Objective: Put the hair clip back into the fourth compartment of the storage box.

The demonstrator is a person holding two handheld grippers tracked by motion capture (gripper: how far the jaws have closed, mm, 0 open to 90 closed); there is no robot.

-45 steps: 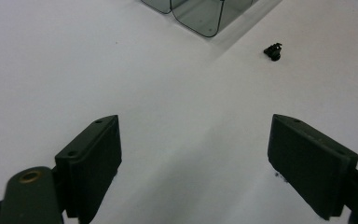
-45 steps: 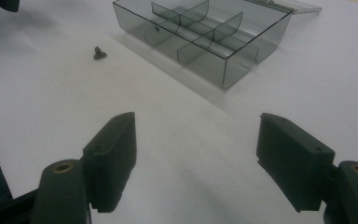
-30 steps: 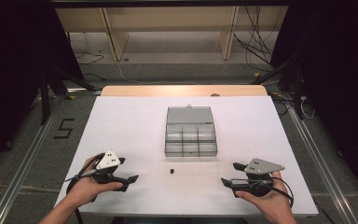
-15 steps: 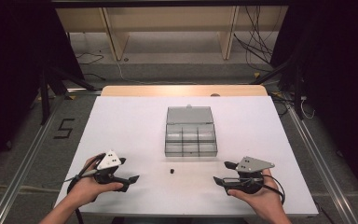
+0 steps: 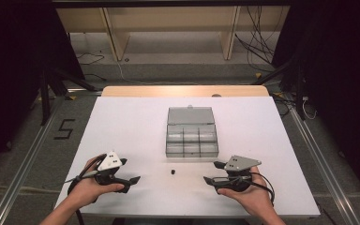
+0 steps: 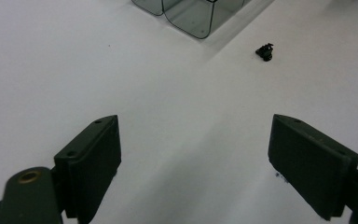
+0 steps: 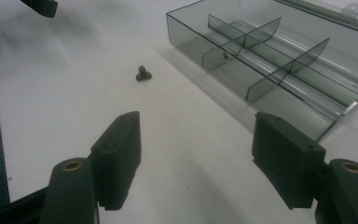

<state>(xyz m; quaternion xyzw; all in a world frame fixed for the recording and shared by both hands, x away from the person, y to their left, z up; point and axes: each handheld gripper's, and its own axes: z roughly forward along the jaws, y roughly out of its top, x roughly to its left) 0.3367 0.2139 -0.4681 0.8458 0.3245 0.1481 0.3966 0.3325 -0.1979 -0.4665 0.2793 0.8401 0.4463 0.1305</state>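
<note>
Organiser box point(image 5: 191, 133) stands open behind what seems a screw point(image 5: 173, 171).

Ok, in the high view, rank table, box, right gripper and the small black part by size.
1. table
2. box
3. right gripper, slightly smaller than the box, though nearer the camera
4. small black part

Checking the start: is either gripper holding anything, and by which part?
Nothing is held. The left gripper and right gripper are both open over the bare table.
</note>
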